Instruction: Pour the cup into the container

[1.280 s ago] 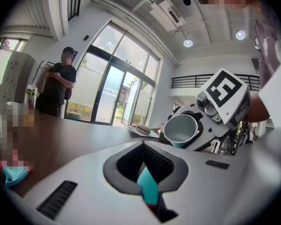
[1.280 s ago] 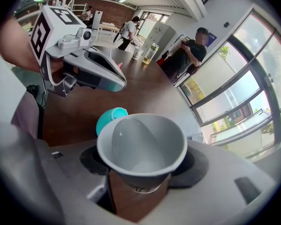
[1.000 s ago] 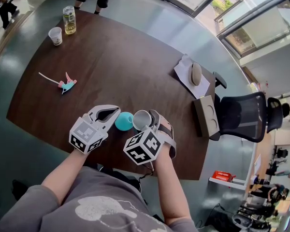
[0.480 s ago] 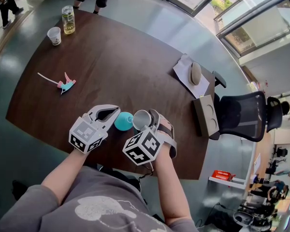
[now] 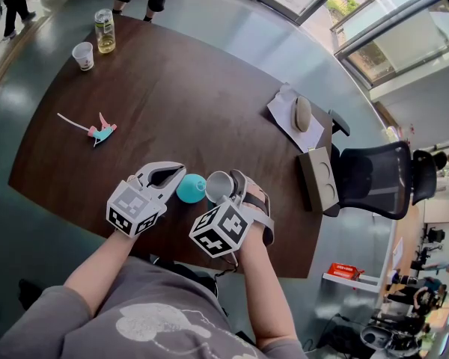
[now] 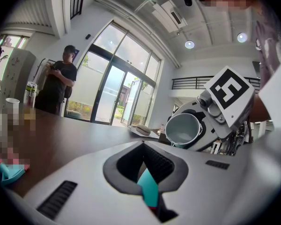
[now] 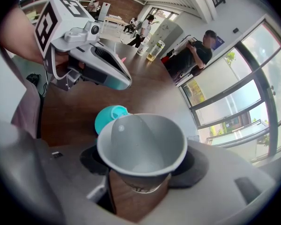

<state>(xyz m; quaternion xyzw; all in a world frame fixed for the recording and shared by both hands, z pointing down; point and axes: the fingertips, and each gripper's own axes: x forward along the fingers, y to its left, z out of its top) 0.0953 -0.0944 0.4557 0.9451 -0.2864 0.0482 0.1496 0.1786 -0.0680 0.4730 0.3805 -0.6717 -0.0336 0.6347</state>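
My right gripper [image 5: 226, 188] is shut on a white paper cup [image 5: 218, 185], which is tipped with its mouth toward the teal container [image 5: 190, 188] on the dark wooden table [image 5: 179, 103]. In the right gripper view the cup [image 7: 141, 146] fills the jaws and looks empty inside, and the teal container [image 7: 108, 118] sits just beyond its rim. My left gripper [image 5: 178, 179] holds that container by its edge. A teal sliver [image 6: 148, 189] shows between its closed jaws, and the tilted cup [image 6: 181, 129] hangs ahead to the right.
A glass jar [image 5: 105, 31] and a second paper cup [image 5: 83, 55] stand at the table's far left corner. A pink and teal item [image 5: 100, 132] lies at the left. Papers with a rounded grey object [image 5: 302, 114], a box [image 5: 319, 179] and a black chair [image 5: 379, 178] are on the right.
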